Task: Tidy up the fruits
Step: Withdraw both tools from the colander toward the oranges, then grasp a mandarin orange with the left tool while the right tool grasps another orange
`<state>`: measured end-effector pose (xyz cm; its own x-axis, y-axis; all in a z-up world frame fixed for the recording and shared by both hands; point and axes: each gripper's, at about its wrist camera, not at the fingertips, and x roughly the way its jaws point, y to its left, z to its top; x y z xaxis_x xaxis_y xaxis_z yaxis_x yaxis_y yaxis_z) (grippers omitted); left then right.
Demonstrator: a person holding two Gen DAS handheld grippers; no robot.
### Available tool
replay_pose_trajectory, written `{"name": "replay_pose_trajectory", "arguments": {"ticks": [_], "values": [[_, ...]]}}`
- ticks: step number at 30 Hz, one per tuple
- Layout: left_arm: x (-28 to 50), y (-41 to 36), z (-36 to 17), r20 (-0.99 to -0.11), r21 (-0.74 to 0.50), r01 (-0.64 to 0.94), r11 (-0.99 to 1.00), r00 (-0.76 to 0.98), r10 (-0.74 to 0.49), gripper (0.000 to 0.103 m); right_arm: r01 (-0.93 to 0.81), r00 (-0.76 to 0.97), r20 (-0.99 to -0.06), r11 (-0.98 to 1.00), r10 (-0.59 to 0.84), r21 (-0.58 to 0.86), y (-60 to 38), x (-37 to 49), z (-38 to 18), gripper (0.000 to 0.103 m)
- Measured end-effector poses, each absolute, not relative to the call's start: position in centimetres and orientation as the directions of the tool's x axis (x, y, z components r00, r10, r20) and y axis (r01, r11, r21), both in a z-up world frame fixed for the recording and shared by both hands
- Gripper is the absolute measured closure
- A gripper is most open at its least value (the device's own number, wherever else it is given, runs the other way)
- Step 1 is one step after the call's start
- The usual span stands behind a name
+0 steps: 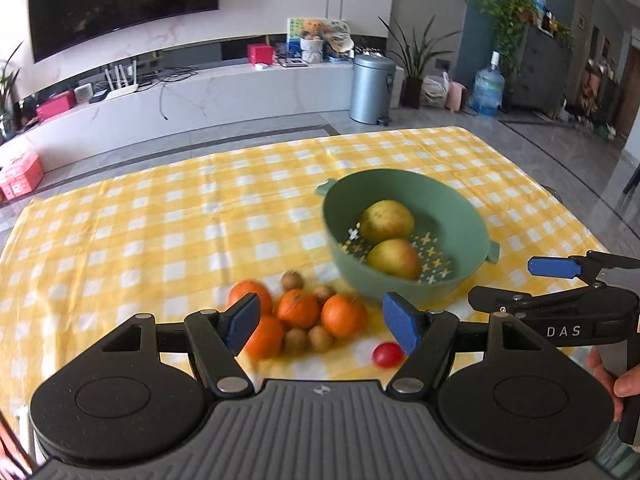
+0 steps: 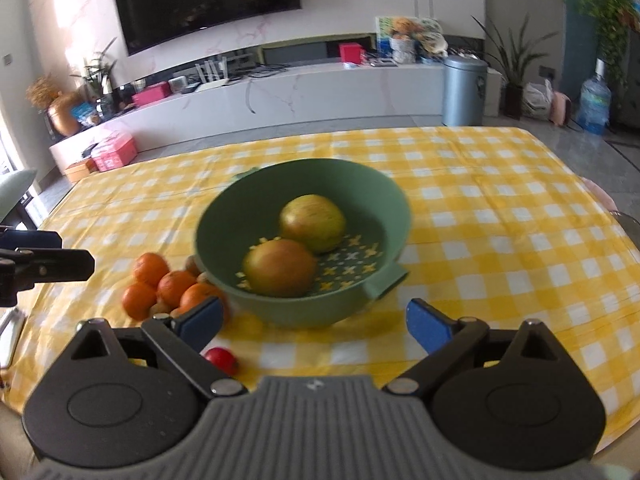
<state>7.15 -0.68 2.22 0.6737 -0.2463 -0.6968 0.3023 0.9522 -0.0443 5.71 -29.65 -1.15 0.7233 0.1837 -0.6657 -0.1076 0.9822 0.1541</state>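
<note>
A green colander bowl (image 1: 460, 216) (image 2: 372, 184) on the yellow checked tablecloth holds two yellow-red apples (image 1: 386, 221) (image 2: 312, 222). Left of the bowl lies a cluster of oranges (image 1: 298, 309) (image 2: 174, 286) with several small brown fruits (image 1: 320, 338). A red cherry tomato (image 1: 387, 354) (image 2: 221, 360) lies nearer me. My left gripper (image 1: 322, 322) is open and empty above the oranges. My right gripper (image 2: 314, 322) is open and empty in front of the bowl; it also shows in the left wrist view (image 1: 556, 282).
The table (image 1: 160, 208) runs wide to the left and behind the bowl, with its edge to the right (image 2: 616, 208). Beyond stand a white TV bench, a metal bin (image 1: 372, 88) and a water bottle (image 1: 486, 88).
</note>
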Motion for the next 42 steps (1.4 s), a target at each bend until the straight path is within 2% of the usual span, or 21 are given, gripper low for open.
{"name": "replay_pose_trajectory", "arguments": {"ticks": [5, 13, 18, 25, 32, 39, 42], "values": [[5.4, 1.3, 0.1, -0.699, -0.081, 0.263, 0.961, 0.673, -0.244, 0.021, -0.155, 0.72, -0.666, 0.981, 0.196, 0.12, -27.5, 4.6, -2.1, 0.009], [5.2, 3.7, -2.3, -0.706, -0.15, 0.172, 0.974, 0.671, -0.227, 0.03, -0.22, 0.698, -0.671, 0.967, 0.25, 0.131, -24.7, 4.3, -3.4, 0.013], [5.9, 4.0, -3.3, -0.711, -0.18, 0.134, 0.975, 0.666, -0.223, 0.052, -0.212, 0.695, -0.662, 0.959, 0.283, 0.187, -23.6, 5.0, -3.6, 0.021], [6.6, 3.6, -4.4, -0.707, -0.164, 0.092, 0.982, 0.684, -0.182, 0.053, -0.183, 0.677, -0.679, 0.958, 0.285, 0.22, -22.8, 6.2, -4.9, 0.022], [7.3, 2.0, -4.4, -0.67, -0.06, 0.127, 0.99, 0.73, -0.135, 0.046, -0.204, 0.673, -0.674, 0.952, 0.305, 0.227, -22.0, 7.1, -5.7, 0.023], [9.0, 3.4, -5.2, -0.678, -0.171, 0.11, 0.979, 0.708, -0.198, 0.048, -0.144, 0.648, -0.686, 0.938, 0.331, 0.316, -21.9, 8.8, -6.5, 0.023], [9.2, 3.8, -5.7, -0.681, -0.166, 0.099, 0.981, 0.708, -0.187, 0.048, -0.14, 0.642, -0.685, 0.931, 0.345, 0.338, -21.7, 9.3, -6.8, 0.028]]}}
